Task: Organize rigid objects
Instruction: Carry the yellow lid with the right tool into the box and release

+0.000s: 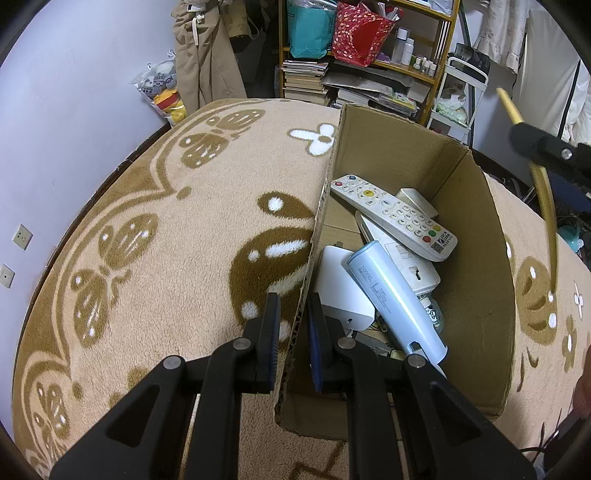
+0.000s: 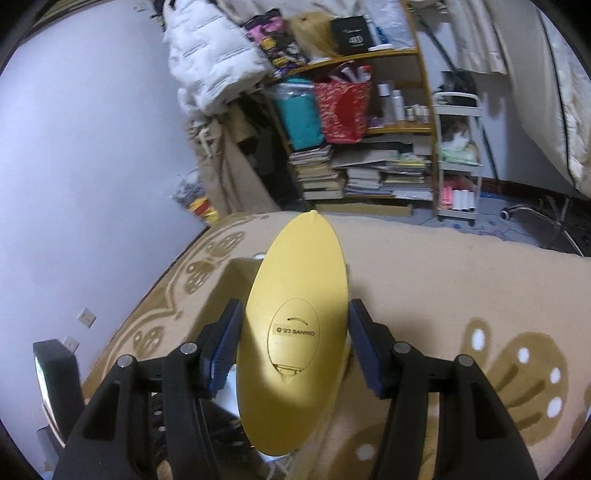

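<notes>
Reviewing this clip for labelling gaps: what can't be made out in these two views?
- Left wrist view: items at the bottom of the cardboard box are buried under the white remote and pale blue power bank.
- Left wrist view: the right gripper is cut off by the frame edge.
- Right wrist view: the yellow oval object hides the box behind it; its front face is turned away.
- Right wrist view: shelf contents are blurred.

We see a tan fleece blanket (image 1: 166, 229) with brown butterfly patterns spread beneath everything. Behind it stands a wooden shelf (image 2: 424, 110) holding a teal bag (image 1: 308, 29), a red gift bag (image 1: 358, 33), small bottles (image 2: 395, 103) and stacks of books (image 2: 321, 173). A white puffer jacket (image 2: 210, 62) hangs by the pale wall (image 1: 74, 74), near a white cart (image 2: 458, 155).
</notes>
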Tool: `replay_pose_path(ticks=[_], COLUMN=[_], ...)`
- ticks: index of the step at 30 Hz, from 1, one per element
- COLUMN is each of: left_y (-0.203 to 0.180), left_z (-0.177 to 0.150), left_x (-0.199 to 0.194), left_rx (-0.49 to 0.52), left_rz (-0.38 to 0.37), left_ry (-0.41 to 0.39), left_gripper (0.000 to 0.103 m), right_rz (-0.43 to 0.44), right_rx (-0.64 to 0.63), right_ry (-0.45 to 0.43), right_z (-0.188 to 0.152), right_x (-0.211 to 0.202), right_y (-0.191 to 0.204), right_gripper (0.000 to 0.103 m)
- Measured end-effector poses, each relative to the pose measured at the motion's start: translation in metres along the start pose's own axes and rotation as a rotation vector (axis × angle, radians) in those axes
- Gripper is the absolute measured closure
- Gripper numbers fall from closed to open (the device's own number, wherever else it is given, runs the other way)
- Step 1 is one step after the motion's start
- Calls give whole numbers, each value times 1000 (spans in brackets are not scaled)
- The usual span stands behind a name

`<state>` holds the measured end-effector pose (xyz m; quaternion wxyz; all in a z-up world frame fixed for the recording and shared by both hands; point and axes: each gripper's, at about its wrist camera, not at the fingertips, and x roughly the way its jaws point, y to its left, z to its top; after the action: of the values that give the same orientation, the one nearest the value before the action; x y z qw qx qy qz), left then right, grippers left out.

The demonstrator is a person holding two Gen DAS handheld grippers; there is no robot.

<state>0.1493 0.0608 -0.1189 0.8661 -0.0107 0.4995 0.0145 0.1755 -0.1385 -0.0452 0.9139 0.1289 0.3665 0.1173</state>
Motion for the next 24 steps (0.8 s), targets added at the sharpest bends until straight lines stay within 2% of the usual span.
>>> replay_pose_path(ticks=[7,15,24], left_y=[-2,-4,-9], left_z=[0,-3,-4], left_x=[-1,-4,-7], left_rx=[11,8,29], left_rz=[9,3,19], left_ry=[-2,-5,-9], left_gripper=[89,89,89], right_rz=[36,17,5], right_rx=[-14,-32,-40], right_ry=[70,143,153], right_z=[-22,-38,-36], right_x=[20,40,34], right_y=[16,19,20], right_gripper=[41,41,41])
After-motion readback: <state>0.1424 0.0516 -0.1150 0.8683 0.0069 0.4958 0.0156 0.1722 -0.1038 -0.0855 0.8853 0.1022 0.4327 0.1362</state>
